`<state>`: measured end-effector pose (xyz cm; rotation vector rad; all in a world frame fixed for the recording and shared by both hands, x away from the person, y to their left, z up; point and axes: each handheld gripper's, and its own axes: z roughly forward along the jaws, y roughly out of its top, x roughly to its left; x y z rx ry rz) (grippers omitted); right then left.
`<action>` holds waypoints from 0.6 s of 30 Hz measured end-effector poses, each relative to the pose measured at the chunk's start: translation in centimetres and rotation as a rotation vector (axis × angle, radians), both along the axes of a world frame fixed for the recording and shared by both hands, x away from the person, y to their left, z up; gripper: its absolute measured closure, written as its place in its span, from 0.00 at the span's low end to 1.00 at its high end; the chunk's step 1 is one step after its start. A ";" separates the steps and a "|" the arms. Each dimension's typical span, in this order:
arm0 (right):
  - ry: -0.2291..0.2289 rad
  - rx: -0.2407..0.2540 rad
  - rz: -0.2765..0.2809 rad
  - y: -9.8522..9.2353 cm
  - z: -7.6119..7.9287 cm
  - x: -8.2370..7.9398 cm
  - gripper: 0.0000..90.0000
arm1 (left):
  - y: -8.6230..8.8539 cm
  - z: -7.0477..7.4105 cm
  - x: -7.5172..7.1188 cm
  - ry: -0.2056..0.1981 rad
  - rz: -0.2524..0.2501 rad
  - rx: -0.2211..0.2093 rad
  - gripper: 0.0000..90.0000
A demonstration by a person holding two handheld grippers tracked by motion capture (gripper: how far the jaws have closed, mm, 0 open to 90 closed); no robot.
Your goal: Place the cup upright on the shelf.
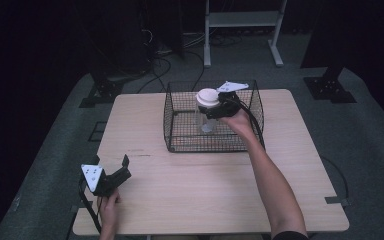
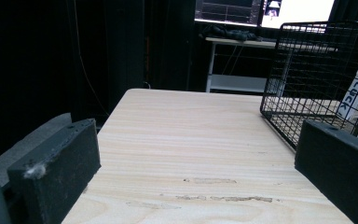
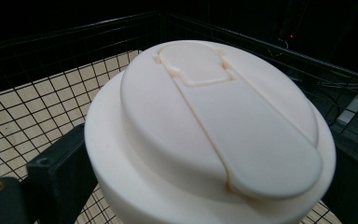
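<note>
Basket, 12 o'clock of table centre: black wire, square grid pattern, pale wood showing through the mesh.
Jar inside basket: clear body, cream-white lid; lid plain, one raised strap of the same cream running across it.
Table: light blond wood, fine straight grain; a few darker scuff streaks at 9 o'clock of centre.
Right gripper, at 3 o'clock of jar: black body, pale grey three-cornered plate.
Left gripper, 8 o'clock of table: black jaws, white-grey plate with small dark dots.
Floor: dull grey-green carpet, black cables at 12 o'clock.
</note>
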<state>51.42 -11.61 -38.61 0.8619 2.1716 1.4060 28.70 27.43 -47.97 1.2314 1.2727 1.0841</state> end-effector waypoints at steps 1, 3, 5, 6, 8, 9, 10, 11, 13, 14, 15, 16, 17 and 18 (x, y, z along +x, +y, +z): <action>0.001 -0.003 0.003 0.0 0.0 0.0 0.04 | 0.0 0.0 0.0 0.000 0.000 0.000 0.00; 0.001 -0.004 0.002 -0.1 0.0 0.0 0.04 | 0.0 0.0 0.0 -0.001 0.000 0.000 0.00; 0.004 0.001 -0.005 -0.2 0.0 0.0 0.04 | 0.0 0.0 0.0 -0.001 0.000 0.000 0.00; 0.002 0.000 -0.006 -0.2 0.0 0.0 0.04 | 0.0 0.0 0.0 -0.001 0.000 0.000 0.00; -0.004 -0.001 -0.014 -0.2 0.1 -0.1 0.03 | 0.0 0.0 0.0 -0.001 -0.001 0.001 0.00; -0.002 -0.004 -0.014 -0.2 0.1 -0.1 0.02 | 0.0 0.0 0.0 -0.001 -0.001 0.001 0.00; -0.005 -0.008 -0.014 -0.2 0.2 -0.2 0.02 | 0.0 0.0 0.0 -0.001 0.000 0.002 0.00; -0.006 -0.006 -0.011 -0.2 0.2 -0.2 0.02 | 0.0 0.0 0.0 -0.002 0.001 0.002 0.00; -0.006 -0.005 -0.012 -0.3 0.4 -0.2 0.01 | 0.0 0.0 0.0 -0.002 0.001 0.002 0.00; -0.007 -0.001 -0.011 -0.3 0.4 -0.2 0.01 | 0.0 0.0 0.0 -0.001 0.001 0.002 0.00; -0.009 0.001 -0.009 -0.3 0.4 -0.2 0.01 | 0.0 0.0 0.0 -0.001 0.001 0.002 0.00; -0.010 0.002 -0.009 -0.3 0.5 -0.3 0.01 | 0.0 0.0 0.0 -0.001 0.001 0.002 0.00; -0.009 0.004 -0.005 -0.3 0.5 -0.3 0.01 | 0.0 0.0 0.0 -0.001 0.001 0.002 0.00; -0.007 0.003 -0.004 -0.2 0.5 -0.3 0.00 | 0.0 0.0 0.0 -0.002 0.001 0.002 0.00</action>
